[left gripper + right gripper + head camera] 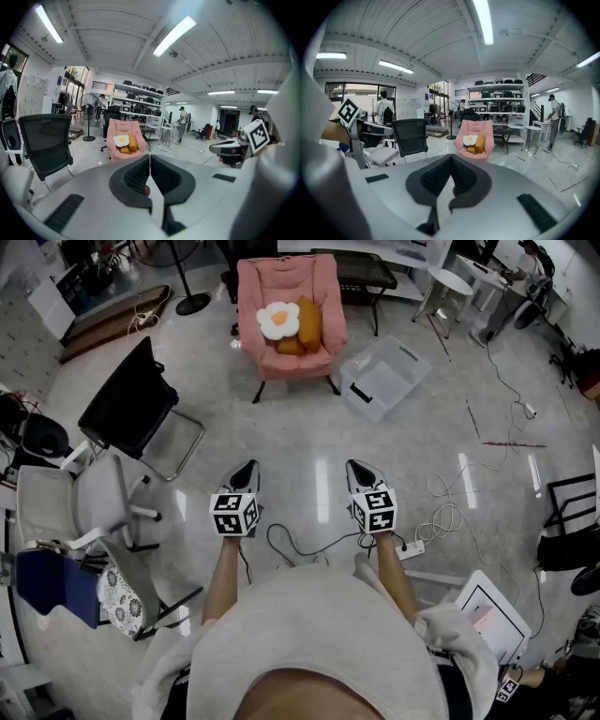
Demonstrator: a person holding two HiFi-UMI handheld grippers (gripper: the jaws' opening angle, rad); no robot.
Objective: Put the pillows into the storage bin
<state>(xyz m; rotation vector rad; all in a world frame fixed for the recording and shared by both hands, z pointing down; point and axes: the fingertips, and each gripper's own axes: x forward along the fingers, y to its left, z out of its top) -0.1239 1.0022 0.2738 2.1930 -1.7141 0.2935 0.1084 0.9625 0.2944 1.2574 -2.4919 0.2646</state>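
I am holding my left claw (246, 470) and right claw (359, 471) shut and empty, since the white fried-egg pillow (278, 320) and orange pillows (309, 324) are lying well ahead on the pink armchair (319, 282), near the clear plastic storage bin (384, 379).

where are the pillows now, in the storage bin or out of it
Out. The egg pillow and orange pillows lie on the pink armchair; the storage bin stands apart beside it.
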